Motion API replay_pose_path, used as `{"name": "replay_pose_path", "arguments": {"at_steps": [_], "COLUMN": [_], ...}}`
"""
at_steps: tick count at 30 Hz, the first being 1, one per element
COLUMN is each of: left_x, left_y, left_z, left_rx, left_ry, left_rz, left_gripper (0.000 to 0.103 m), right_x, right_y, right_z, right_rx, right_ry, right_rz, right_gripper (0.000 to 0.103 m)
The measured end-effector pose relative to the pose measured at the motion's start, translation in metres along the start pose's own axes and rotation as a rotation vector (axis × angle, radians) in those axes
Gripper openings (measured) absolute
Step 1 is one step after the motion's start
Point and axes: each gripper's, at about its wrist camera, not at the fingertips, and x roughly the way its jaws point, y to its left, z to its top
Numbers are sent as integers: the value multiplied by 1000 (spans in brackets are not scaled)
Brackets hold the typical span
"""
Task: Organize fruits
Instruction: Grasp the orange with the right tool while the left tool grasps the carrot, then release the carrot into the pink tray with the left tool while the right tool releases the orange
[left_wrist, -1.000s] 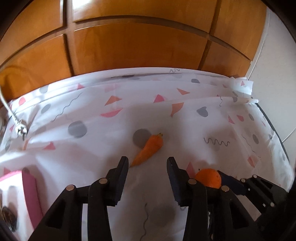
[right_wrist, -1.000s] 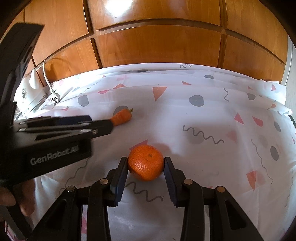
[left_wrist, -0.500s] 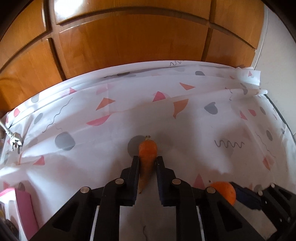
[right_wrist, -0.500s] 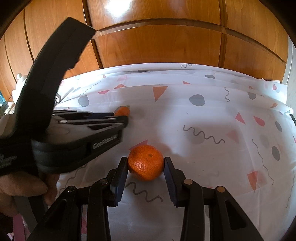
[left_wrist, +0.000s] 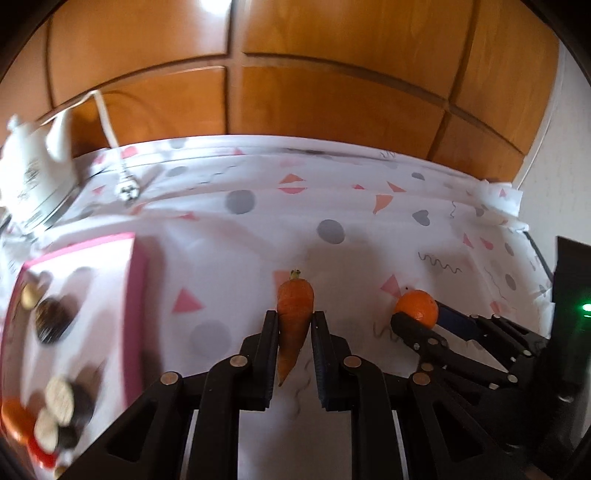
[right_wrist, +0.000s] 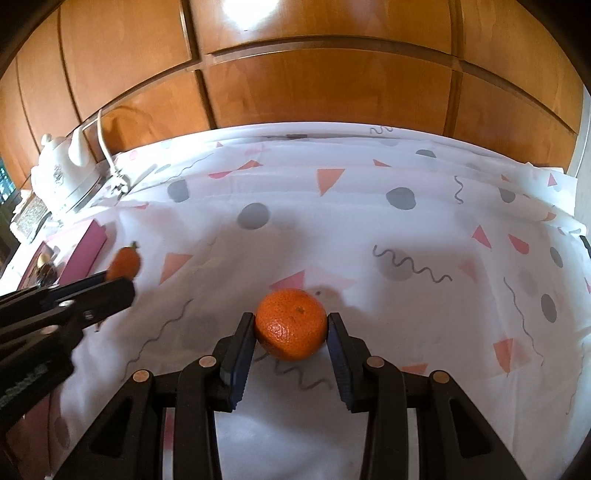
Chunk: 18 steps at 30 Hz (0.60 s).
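- Between the fingers of my left gripper sits the carrot, clamped at its thick end with the leafy stub pointing away from me and the thin tip hanging back toward my hand; it looks lifted clear of the cloth.
- My right gripper is closed on the mandarin, one pad on each side; whether the fruit rests on the cloth or is just off it I cannot tell.
- To my left lies a pink-rimmed tray with a few small dark and pale round things in it, too blurred to name, plus something orange at its near end.
- I judge the job about midway: both pieces are gripped, neither is put away yet, and the tray looks the likely place for them. The carrot is near its rim; the mandarin is farther off to the right.
- Everything sits on a white tablecloth printed with pink triangles, grey dots and squiggles, creased along its far edge.
- Behind stands a panelled wooden wall, and a white teapot sits at the far left corner, a white cable beside it.
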Motion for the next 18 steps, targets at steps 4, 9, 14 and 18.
{"name": "replay_pose_path", "arguments": {"at_steps": [4,9,14,18], "left_x": [-17,-34,-53,-68], "left_y": [8,16,25,34], "left_z": [-14,-28,-36,-41], "left_rx": [-22,-32,-39,-44], "left_ry": [-15,-35,-65,-91], "left_rz": [17,25,27,35], "left_gripper": [17,17,18,18], "right_x": [-7,-13,-18,-21], "right_y": [17,32,41,48], "right_z": [-11,-20,-25,-29], "right_rx": [-44,-68,-87,-106], "right_ry": [9,14,19,18], "right_rz": [14,23,17,2], "right_gripper": [39,39,39,39]}}
